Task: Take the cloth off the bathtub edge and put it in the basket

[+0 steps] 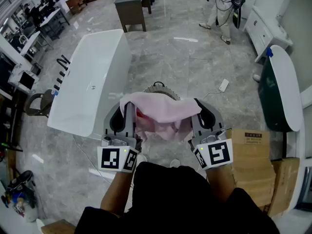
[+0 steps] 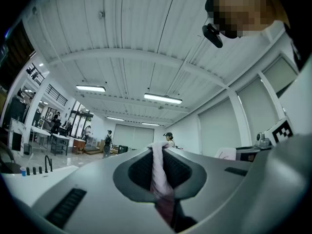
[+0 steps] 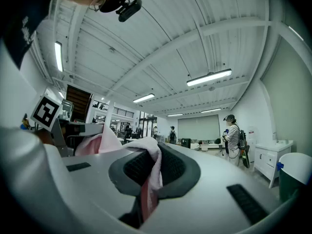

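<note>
A pink cloth (image 1: 161, 112) hangs stretched between my two grippers, held up in the air over a round basket (image 1: 157, 87) whose rim shows just behind it. My left gripper (image 1: 127, 109) is shut on the cloth's left corner; in the left gripper view the fabric (image 2: 160, 177) is pinched between the jaws. My right gripper (image 1: 196, 108) is shut on the right corner, with the cloth (image 3: 150, 172) squeezed between its jaws. The white bathtub (image 1: 90, 79) stands to the left, its edge bare.
A black faucet (image 1: 61, 72) sits on the tub's far side. Cardboard boxes (image 1: 256, 165) lie at the right, a second tub (image 1: 282, 87) beyond them. A power strip (image 1: 224, 85) lies on the floor. A person (image 1: 224, 9) stands at the back.
</note>
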Tool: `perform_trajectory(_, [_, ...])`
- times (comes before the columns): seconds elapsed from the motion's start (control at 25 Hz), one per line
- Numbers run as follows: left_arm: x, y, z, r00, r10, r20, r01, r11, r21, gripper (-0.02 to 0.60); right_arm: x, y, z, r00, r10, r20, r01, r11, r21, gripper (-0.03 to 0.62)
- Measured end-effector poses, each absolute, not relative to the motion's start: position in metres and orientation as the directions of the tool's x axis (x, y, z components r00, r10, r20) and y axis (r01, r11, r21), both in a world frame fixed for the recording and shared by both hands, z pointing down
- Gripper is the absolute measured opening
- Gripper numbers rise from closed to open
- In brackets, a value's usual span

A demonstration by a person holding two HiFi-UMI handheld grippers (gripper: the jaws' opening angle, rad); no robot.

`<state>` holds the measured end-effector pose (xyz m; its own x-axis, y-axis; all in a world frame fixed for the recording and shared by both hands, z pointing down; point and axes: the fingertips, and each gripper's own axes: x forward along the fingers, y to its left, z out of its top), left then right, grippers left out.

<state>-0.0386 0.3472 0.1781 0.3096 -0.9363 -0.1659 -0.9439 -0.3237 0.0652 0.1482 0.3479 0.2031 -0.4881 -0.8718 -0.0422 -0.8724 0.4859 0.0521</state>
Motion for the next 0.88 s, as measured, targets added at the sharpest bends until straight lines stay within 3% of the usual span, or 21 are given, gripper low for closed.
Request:
perform_trajectory(0.52, [-0.034,0.37,0.146,0.292,-0.925,-0.242,-0.952,-0.304,0.013,0.037,0.147,0.365,0.186,-0.527,-0.844,-0.097,-0.85,0.526,0.038,0.038])
perform_trajectory(0.88, [-0.018,0.353,0.142,0.36,-0.906,-0.225,-0.928,-0.372,0.013,0.037,0.147,0.342,0.178,-0.507,-0.854,-0.118,-0.859,0.511,-0.004,0.038])
